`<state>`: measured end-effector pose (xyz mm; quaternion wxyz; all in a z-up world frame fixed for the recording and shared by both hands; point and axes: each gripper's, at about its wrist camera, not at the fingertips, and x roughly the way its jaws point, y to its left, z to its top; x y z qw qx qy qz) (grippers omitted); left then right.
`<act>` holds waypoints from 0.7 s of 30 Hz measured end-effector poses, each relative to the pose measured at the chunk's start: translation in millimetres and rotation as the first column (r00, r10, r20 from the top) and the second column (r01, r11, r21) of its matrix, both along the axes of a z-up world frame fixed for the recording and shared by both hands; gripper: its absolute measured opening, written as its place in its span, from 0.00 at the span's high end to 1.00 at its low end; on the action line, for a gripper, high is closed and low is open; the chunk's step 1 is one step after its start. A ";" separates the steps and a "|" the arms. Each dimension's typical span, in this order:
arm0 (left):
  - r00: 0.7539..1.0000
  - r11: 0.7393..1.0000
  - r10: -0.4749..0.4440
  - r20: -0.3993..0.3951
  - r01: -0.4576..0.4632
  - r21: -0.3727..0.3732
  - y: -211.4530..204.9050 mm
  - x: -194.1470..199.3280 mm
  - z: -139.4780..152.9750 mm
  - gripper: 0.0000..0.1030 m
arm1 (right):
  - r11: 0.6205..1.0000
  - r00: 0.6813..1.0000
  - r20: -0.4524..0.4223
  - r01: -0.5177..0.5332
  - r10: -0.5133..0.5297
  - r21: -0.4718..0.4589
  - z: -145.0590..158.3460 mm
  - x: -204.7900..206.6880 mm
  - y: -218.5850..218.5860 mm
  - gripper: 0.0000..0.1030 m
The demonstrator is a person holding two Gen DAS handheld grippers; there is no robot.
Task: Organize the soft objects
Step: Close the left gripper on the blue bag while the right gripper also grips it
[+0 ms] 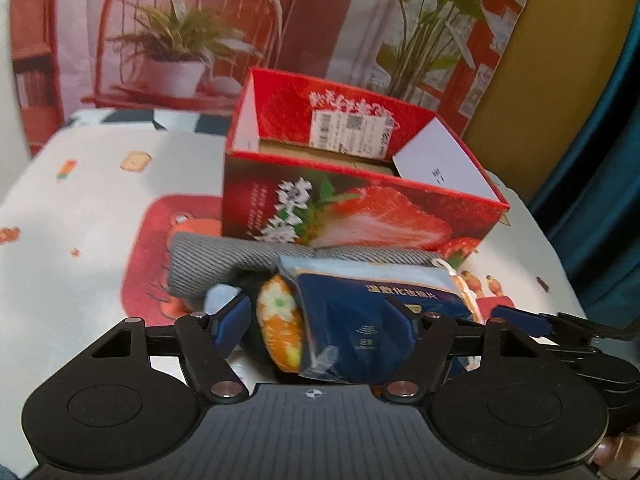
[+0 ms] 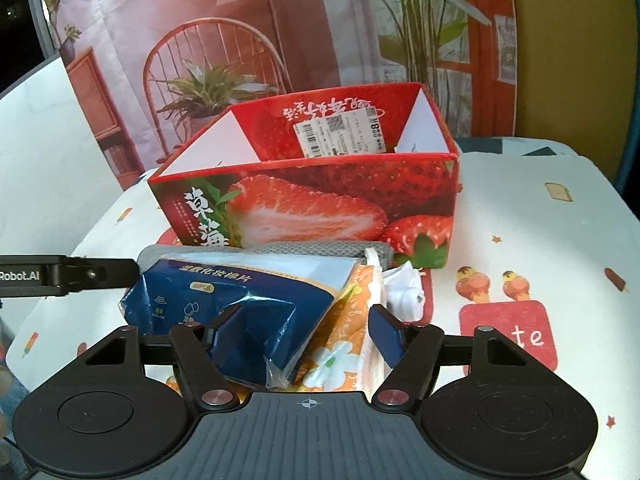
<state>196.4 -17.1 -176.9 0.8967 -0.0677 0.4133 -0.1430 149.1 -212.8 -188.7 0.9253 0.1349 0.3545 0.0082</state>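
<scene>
Fingers of both grippers straddle the soft pile, part-open.
Left gripper (image 1: 316,320) and right gripper (image 2: 306,330) each bracket the blue packet (image 2: 240,292) (contact unclear) before the strawberry box (image 2: 320,204).

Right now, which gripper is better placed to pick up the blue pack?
Probably the right gripper: the blue pack has its near end between its fingers, beside the orange floral pouch, one finger against the film. The left gripper straddles only part of the pack, which runs past its finger.
</scene>
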 end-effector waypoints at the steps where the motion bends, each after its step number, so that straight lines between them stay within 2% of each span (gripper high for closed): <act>1: 1.000 1.000 -0.003 -0.012 0.002 -0.007 -0.3 2.8 -2.5 0.29 | 1.000 1.000 0.001 -0.004 0.004 0.004 0.0 1.4 -0.1 0.38; 5: 0.999 0.999 -0.026 -0.044 0.024 -0.033 -1.0 16.1 -9.9 0.30 | 0.999 1.000 0.000 -0.026 0.026 0.019 -0.9 9.9 0.4 0.39; 9: 0.994 0.994 -0.078 -0.073 0.071 -0.085 -0.8 28.1 -15.0 0.41 | 0.997 0.998 -0.027 -0.061 0.062 0.038 -3.9 19.0 2.1 0.40; 17: 0.981 0.983 -0.150 -0.127 0.135 -0.123 -7.4 44.2 -30.8 0.42 | 0.992 0.993 -0.066 -0.091 0.097 0.085 -12.2 30.2 2.5 0.42; 21: 0.982 0.983 -0.150 -0.115 0.135 -0.125 -7.4 46.0 -28.2 0.48 | 0.990 0.993 -0.069 -0.093 0.101 0.108 -13.8 33.8 2.4 0.49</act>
